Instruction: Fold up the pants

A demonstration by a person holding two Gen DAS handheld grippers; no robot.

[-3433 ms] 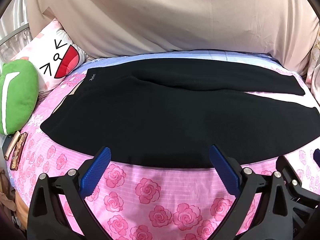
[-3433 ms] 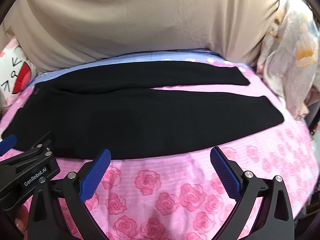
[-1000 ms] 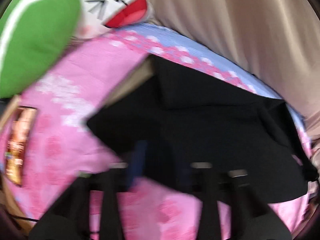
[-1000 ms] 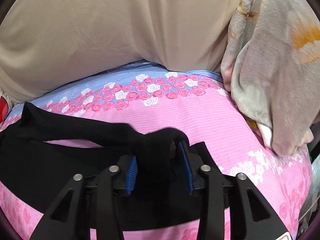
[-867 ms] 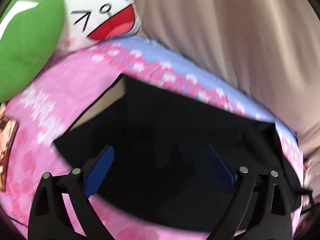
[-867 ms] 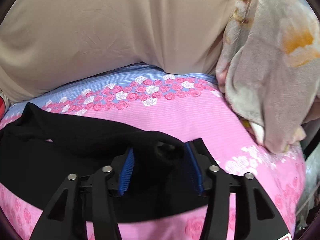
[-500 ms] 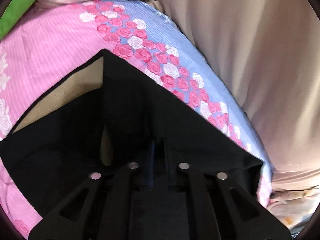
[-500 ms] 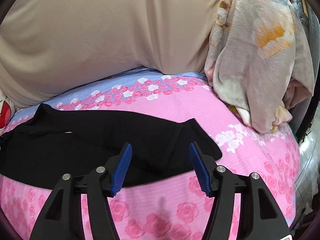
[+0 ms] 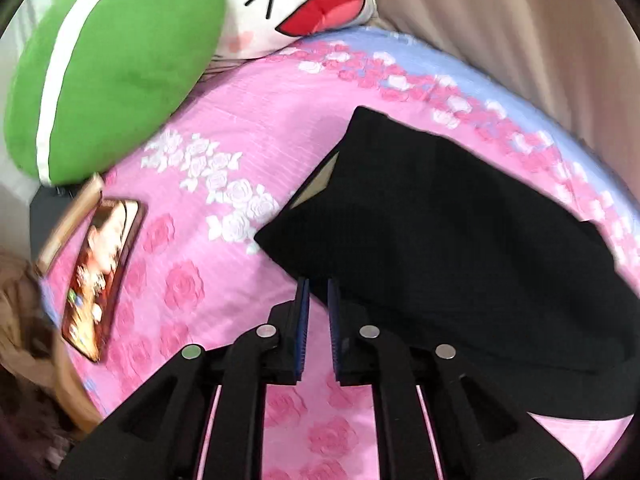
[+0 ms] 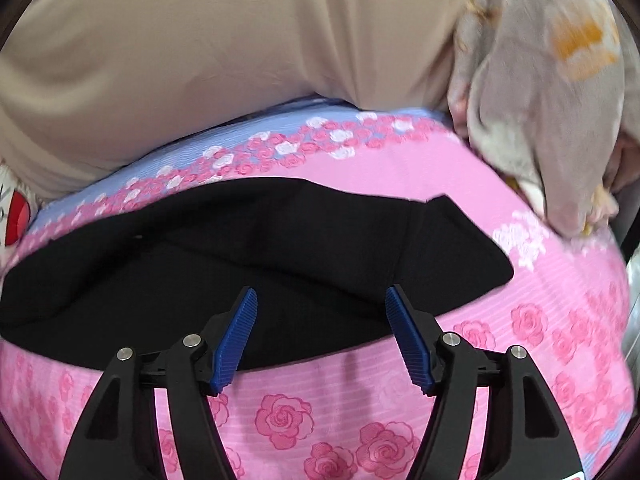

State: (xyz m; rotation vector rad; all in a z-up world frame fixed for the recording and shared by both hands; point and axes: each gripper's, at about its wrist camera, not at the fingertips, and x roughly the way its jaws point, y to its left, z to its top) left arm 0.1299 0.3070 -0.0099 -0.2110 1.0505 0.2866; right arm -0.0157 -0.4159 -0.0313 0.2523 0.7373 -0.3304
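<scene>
Black pants (image 10: 280,264) lie folded on the pink rose sheet (image 10: 304,412). Left gripper (image 9: 317,300): fingers nearly closed, pinching the pants' edge. Right gripper (image 10: 321,312): fingers spread wide, holding nothing, over the pants' near edge.

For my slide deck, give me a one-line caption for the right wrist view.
Open right gripper hovers over black pants lying on a pink rose bedsheet.

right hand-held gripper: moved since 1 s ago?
Yes. The right hand-held gripper has opened and backed off the black pants, toward the near edge of the pink rose bedsheet.
</scene>
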